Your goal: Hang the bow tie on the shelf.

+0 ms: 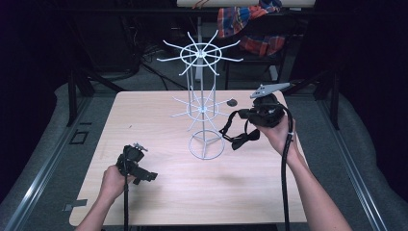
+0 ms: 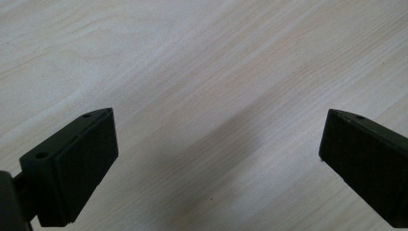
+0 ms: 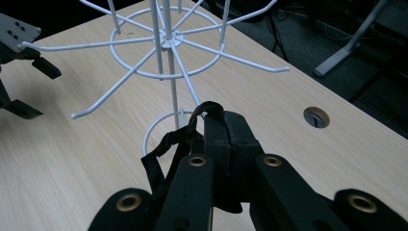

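The left gripper (image 1: pixel 144 175) rests low over the counter (image 1: pixel 159 202), well apart from the work, its fingers (image 2: pixel 72 168) spread with only bare wood between them. It looks idle, so any trouble probably won't start there, unless it is needed to steady the rack and comes too late.

In the middle stands the white wire rack (image 1: pixel 204 108), light-looking and on a narrow ring base. A sideways push on one of its arms could likely spin the tier or tip the whole stand.

To its right, the right gripper (image 1: pixel 240 115) has its fingers (image 3: pixel 226 139) pressed together on a black strap (image 3: pixel 159 156), held in the air just beside the rack's lower tier, with the free loop drooping toward the base. The risks I see: the limp loop may catch on the wrong arm or miss the upturned hook tip, and a shallow pinch could let the strap slip onto the counter.
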Motion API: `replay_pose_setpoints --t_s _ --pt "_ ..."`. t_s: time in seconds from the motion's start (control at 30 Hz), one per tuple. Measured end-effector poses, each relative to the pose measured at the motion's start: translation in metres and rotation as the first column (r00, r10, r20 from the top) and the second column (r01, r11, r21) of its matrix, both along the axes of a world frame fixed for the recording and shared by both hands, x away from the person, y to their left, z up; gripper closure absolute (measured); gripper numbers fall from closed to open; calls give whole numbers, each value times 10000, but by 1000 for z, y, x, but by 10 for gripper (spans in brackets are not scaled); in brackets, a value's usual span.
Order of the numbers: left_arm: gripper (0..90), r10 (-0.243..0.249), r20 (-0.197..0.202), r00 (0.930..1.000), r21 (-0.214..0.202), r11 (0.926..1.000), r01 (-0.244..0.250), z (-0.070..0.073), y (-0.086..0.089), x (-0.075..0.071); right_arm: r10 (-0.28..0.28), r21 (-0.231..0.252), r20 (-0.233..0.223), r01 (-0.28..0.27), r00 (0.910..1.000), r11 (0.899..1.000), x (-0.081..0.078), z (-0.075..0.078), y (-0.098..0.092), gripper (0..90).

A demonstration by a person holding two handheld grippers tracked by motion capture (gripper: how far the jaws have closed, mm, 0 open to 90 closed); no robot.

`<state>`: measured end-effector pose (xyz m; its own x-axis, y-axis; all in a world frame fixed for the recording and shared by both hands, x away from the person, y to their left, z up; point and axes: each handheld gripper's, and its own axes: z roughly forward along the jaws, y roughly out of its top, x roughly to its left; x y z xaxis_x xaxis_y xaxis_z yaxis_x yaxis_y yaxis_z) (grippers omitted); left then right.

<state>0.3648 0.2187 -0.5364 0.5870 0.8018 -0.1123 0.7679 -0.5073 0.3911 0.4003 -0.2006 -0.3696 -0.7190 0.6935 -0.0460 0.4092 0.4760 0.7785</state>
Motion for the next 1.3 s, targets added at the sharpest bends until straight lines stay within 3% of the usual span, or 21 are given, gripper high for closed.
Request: replay_pose_setpoints --t_s 0.43,1.3 --pt "1 -23 4 10000 -3 10000 23 0 0 0 -87 298 -258 94 9996 9995 11 -11 3 892" --pt "1 -73 -5 10000 7 10000 73 1 0 0 -278 397 -699 306 9972 9987 22 -24 3 892"
